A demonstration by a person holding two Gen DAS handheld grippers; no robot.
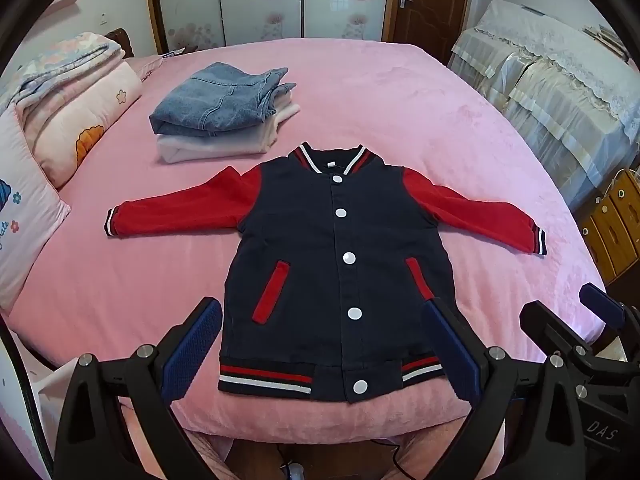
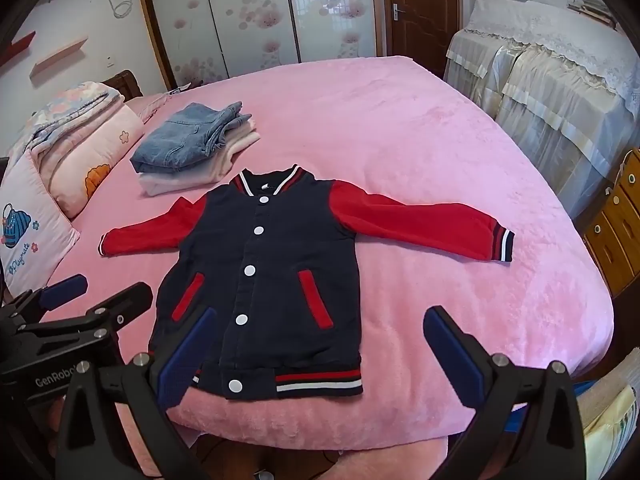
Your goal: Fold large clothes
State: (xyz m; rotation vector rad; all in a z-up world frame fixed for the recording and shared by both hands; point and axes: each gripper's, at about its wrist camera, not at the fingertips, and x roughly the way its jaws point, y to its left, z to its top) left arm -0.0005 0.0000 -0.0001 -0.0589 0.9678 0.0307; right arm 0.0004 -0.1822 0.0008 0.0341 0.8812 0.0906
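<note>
A navy jacket (image 1: 332, 264) with red sleeves, white snaps and a striped hem lies flat and face up on the pink bed (image 1: 400, 100), sleeves spread to both sides. It also shows in the right wrist view (image 2: 260, 264). My left gripper (image 1: 322, 350) is open and empty, held above the jacket's hem at the bed's near edge. My right gripper (image 2: 318, 350) is open and empty, above the hem's right part. The right gripper also shows at the right edge of the left wrist view (image 1: 568, 316), and the left gripper at the left edge of the right wrist view (image 2: 92, 292).
A stack of folded clothes with jeans on top (image 1: 224, 100) lies beyond the jacket's collar, back left. Folded quilts and pillows (image 1: 68, 96) line the left side. A lace-covered cabinet (image 1: 560, 92) and wooden drawers (image 1: 616, 224) stand to the right of the bed.
</note>
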